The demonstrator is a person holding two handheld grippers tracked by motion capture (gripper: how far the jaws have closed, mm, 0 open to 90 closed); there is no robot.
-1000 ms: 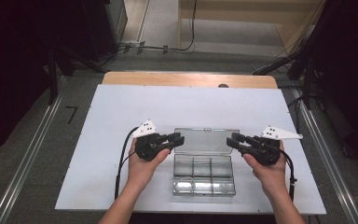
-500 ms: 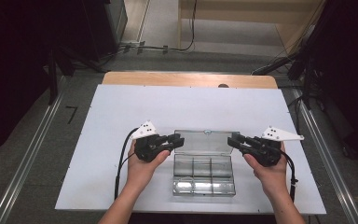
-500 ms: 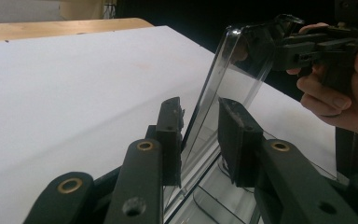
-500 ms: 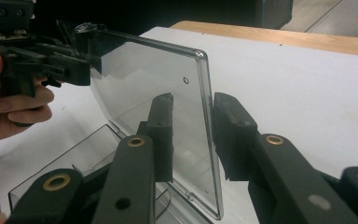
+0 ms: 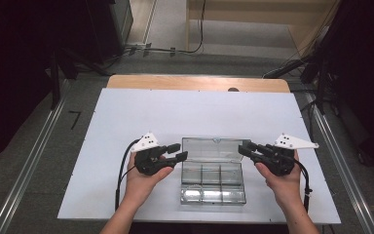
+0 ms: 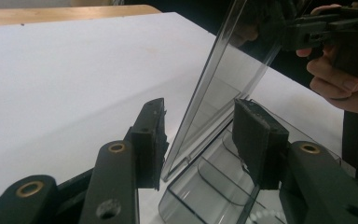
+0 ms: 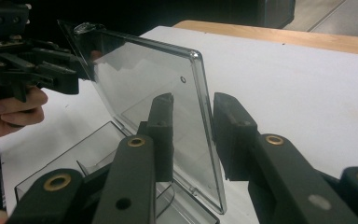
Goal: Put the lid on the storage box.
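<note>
A clear plastic compartment box (image 5: pixel 213 184) sits near the front of the white table, its hinged lid (image 5: pixel 209 149) raised. My left gripper (image 5: pixel 179 151) straddles the lid's left edge (image 6: pixel 223 79). Its jaws have just been opening, and a gap shows on both sides of the lid, so it is open (image 6: pixel 198 135). My right gripper (image 5: pixel 244 149) is at the lid's right edge (image 7: pixel 140 84). Its jaws have just been closing, and the pads (image 7: pixel 193 135) sit against the lid on both faces. The empty compartments (image 6: pixel 209 177) lie below.
The white tabletop (image 5: pixel 185 112) reaches back to a wooden edge (image 5: pixel 195 83). Metal rails (image 5: pixel 29 165) run along both sides on the floor. Cables trail from each gripper toward the front edge.
The left gripper's jaws stand wider apart than before and no longer pinch the lid. Both hands and the box stay about where they were.
</note>
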